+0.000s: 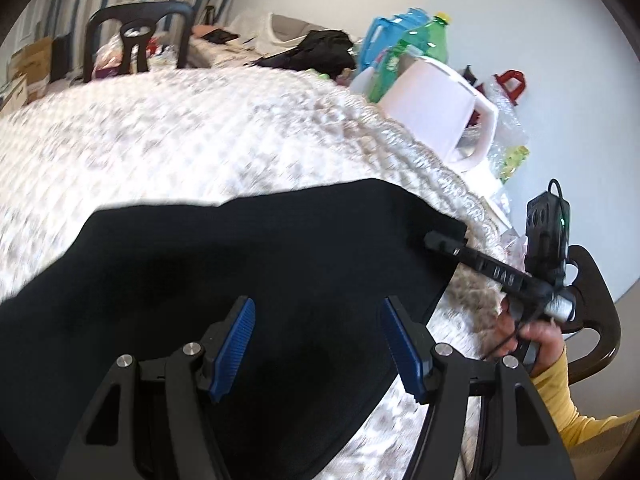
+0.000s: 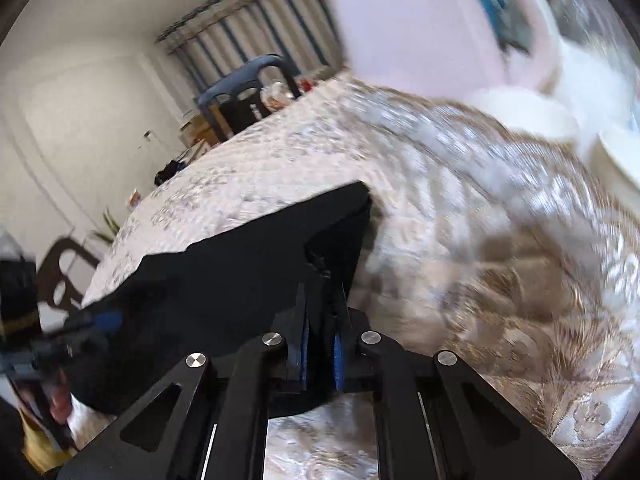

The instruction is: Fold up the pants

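- the black pants (image 1: 224, 280) are lying spread on a white patterned tablecloth (image 1: 180, 136), at its near side.
- the left gripper (image 1: 316, 344) is hovering over the pants with its blue pads (image 1: 236, 344) standing wide apart, nothing between them.
- the right gripper (image 2: 320, 344) is pinching the right corner of the pants, its jaws nearly together on the cloth.
- a white jug-like container (image 1: 436, 108), green bottles (image 1: 432, 36) and bags are crowding the far right edge of the table.
- a dark chair (image 1: 136, 36) is standing at the far left; a black bundle (image 1: 316, 52) is lying beyond.
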Demonstrator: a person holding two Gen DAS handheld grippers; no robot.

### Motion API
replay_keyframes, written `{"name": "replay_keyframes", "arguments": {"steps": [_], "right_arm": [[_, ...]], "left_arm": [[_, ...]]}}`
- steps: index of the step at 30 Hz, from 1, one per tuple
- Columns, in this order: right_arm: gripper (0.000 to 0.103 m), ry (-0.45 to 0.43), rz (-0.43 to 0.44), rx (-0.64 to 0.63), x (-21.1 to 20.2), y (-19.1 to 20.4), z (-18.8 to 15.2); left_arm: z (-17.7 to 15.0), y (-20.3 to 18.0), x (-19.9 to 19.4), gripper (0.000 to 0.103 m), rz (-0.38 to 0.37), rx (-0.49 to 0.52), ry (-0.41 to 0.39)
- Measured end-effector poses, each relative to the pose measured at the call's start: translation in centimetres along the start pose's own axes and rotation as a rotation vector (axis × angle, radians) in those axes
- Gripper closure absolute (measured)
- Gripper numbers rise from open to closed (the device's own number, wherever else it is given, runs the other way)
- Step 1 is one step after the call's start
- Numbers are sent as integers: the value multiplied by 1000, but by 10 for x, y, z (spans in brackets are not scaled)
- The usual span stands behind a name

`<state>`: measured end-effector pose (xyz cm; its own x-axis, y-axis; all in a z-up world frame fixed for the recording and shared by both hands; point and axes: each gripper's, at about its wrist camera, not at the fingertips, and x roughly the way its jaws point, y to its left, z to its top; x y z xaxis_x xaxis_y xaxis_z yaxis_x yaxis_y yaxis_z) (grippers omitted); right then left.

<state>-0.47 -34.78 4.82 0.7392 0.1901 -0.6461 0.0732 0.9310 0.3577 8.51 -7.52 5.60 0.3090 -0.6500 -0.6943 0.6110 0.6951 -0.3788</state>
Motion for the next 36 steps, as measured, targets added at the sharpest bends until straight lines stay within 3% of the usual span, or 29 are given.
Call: {"name": "replay_keyframes", "arguments": {"steps": [5,15,23,29,32,36], "right_arm": [[95,7,26,-120,4,26,-2],[95,37,76,-205,11,47,-9],[95,46,119,-258,16,60,-13],[95,40,148,-307,19,70,-12],[95,41,174,-326,20,78,-13],[97,40,178,-338,23,85,-12]], "left_arm": [[23,-12,13,35,-64,10,-14],[48,-17,58,29,-249,-59,45],[59,-1,88,28,-291,-169,98],[58,7,92,30,-273,-199,117],[56,13,87,41,-252,-212,109],[54,19,84,86,-226,-206,115]]}}
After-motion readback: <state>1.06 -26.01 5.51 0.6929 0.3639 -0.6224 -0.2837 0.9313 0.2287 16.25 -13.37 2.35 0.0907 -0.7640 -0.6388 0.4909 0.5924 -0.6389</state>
